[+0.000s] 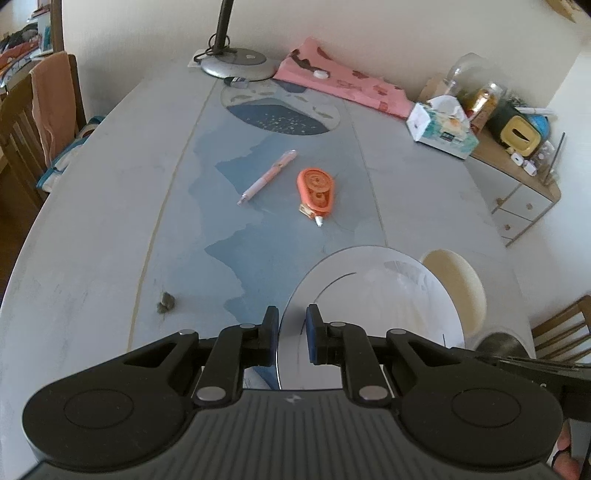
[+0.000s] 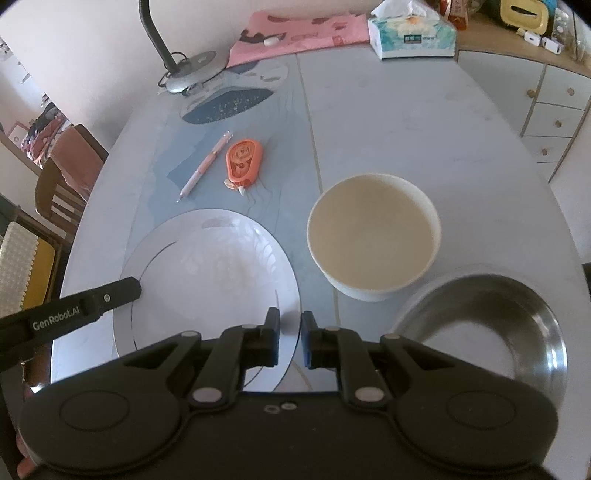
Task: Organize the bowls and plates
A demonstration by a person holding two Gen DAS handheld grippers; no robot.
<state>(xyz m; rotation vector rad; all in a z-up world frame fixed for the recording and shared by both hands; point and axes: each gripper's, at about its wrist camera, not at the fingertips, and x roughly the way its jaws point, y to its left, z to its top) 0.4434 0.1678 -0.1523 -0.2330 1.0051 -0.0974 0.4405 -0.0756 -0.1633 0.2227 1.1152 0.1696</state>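
Observation:
A white plate [image 2: 214,273] lies flat on the table near its front edge. It also shows in the left wrist view [image 1: 376,295]. A cream bowl [image 2: 373,236] stands to its right, and a steel bowl [image 2: 480,328] stands nearer and further right. My left gripper [image 1: 291,332] straddles the plate's left rim with the jaws a little apart; it reaches over that rim in the right wrist view [image 2: 136,286]. My right gripper [image 2: 290,338] hovers over the plate's near right rim with a narrow gap between its jaws, holding nothing.
A pink pen [image 2: 205,166] and an orange correction tape [image 2: 243,160] lie beyond the plate. A lamp base [image 2: 195,68], pink cloth [image 2: 295,31] and tissue box [image 2: 412,37] sit at the far edge. Chairs stand at the left; a drawer cabinet [image 2: 554,107] stands at the right.

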